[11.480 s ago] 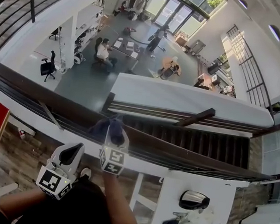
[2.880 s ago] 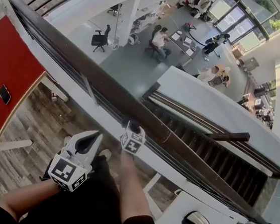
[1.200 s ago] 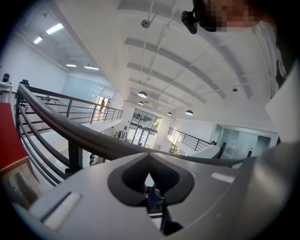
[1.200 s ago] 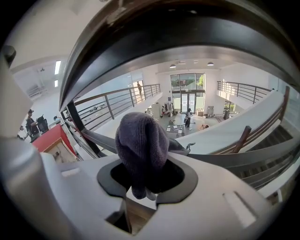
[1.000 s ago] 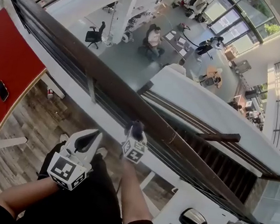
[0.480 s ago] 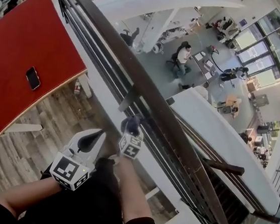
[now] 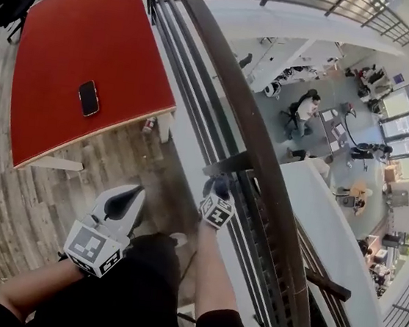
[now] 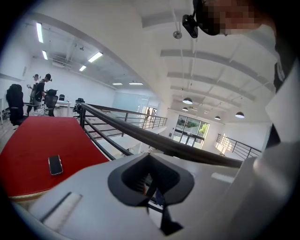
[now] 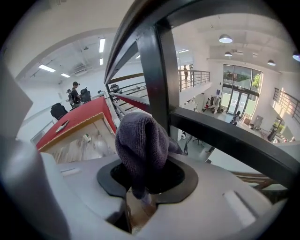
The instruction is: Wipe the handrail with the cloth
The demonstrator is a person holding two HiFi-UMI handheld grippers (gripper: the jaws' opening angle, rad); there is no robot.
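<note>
Cloth (image 9: 140,145) sits clamped in right gripper (image 7: 219,190) beneath handrail (image 7: 254,121); left gripper (image 7: 126,201), at its eight o'clock, jaws seemingly together

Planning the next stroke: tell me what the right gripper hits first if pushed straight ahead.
The cloth in the right gripper's jaws would likely meet the dark upright railing post straight ahead first; the gap is unclear.

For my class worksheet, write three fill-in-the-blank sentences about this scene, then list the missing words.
1. The right gripper is shut on a purple ____.
2. A phone lies on the ____ table.
3. The left gripper is shut and holds ____.
Missing words: cloth; red; nothing.
</note>
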